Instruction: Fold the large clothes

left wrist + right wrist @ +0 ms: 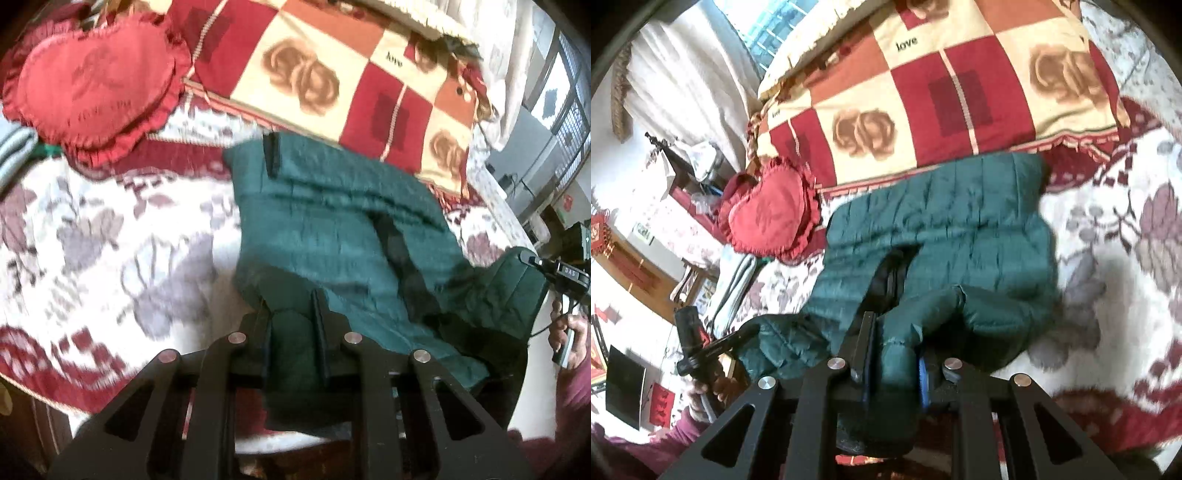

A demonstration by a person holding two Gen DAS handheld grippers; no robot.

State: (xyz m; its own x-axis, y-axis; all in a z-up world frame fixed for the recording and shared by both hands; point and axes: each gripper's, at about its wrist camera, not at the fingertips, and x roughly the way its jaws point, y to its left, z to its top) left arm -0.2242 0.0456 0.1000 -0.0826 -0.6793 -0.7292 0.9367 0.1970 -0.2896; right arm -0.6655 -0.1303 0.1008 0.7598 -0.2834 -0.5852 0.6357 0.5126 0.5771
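So, here's what's there:

Jacket: a dark green quilted jacket (332, 236) lies crumpled on the bed, its far edge right up against the checked quilt. The near edge is pulled up off the bed at two spots, one per gripper.

Left gripper (291, 314): fingers clenched on a fold of the jacket's near edge. The fabric bunches between the two black fingers and hangs down below them.

Right gripper (894, 354): same deal, fingers clamped on a thick wad of the jacket, blue pads pressing in from both sides. In the left wrist view it's way off at the right edge, holding the other corner of the jacket.

Hands: the person's right hand (569, 332) shows at the right edge of the left view, wrapped round its handle, maroon sleeve below. The left hand (709, 384) shows low on the left in the right view.

Bed (110, 240): covered in a white spread with dull purple flowers and dark red borders.

Quilt (942, 92): folded, red, cream and orange squares with brown roses and the word "love", lying behind the jacket.

Heart cushion (96, 81): red with a frilly edge, next to the quilt, apart from the jacket.

Blur: both views are smeared, so finer details of the jacket are hard to tell.
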